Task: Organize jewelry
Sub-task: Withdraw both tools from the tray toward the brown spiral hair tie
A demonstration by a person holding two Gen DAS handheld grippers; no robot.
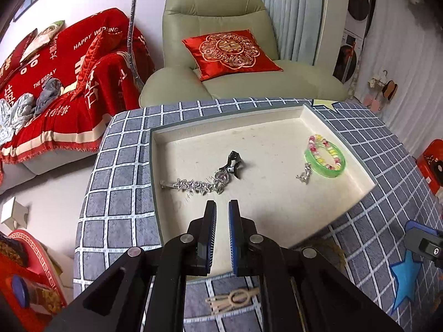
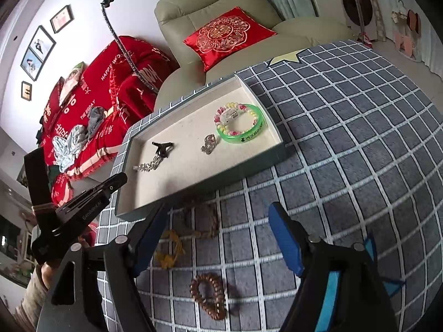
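tray [image 1: 318, 116] on checked cloth is collecting sorted pieces: green bangle [image 1: 328, 163] far corner, star clip [image 1: 191, 185] mid | you're hovering left gripper [image 1: 222, 210] nearly pressed together, empty | you're holding right gripper [image 2: 218, 218] spread over brown coil tie [image 2: 210, 298], likely next pick

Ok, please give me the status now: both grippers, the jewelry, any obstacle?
Left gripper shut, empty, above tray. Right gripper open, empty, over cloth. Brown coil hair tie and yellow piece not yet in tray. Nothing in the way.
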